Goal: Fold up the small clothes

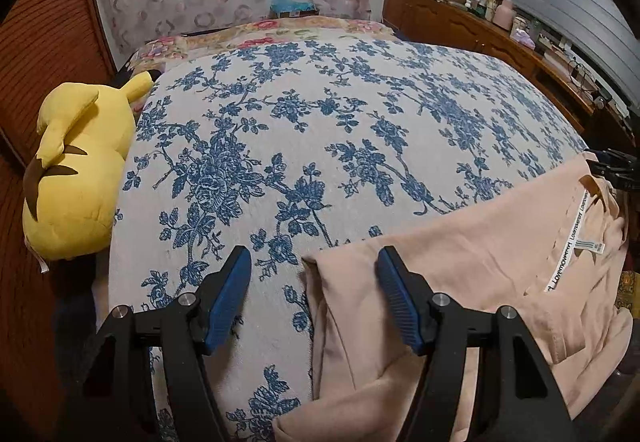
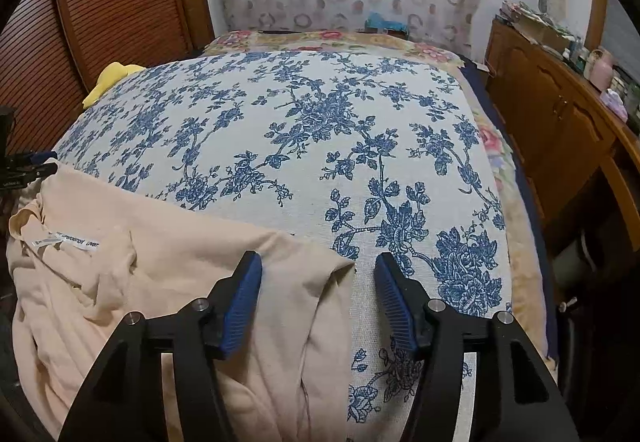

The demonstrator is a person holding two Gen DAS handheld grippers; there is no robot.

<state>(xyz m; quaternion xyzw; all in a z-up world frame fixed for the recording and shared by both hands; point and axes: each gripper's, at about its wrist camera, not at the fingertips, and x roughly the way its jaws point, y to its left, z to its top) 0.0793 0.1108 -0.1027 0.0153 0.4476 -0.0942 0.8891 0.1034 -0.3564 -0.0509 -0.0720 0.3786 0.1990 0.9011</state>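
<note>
Now spread wide over a blue-flowered bed cover (image 1: 320, 145): left tongs (image 1: 314, 282), pads astride the corner of a peach garment (image 1: 460, 282), gripping nothing. Right tongs (image 2: 318, 282) likewise parted and empty above the garment's opposite corner. Yellow plush toy (image 1: 80, 169) well left of the left tongs. No containers in reach.

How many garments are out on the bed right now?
1. A peach garment lies crumpled at the near edge of the blue floral bedspread, between the two hand-held grippers. Its folds or the bed's near edge could hide another piece.
</note>
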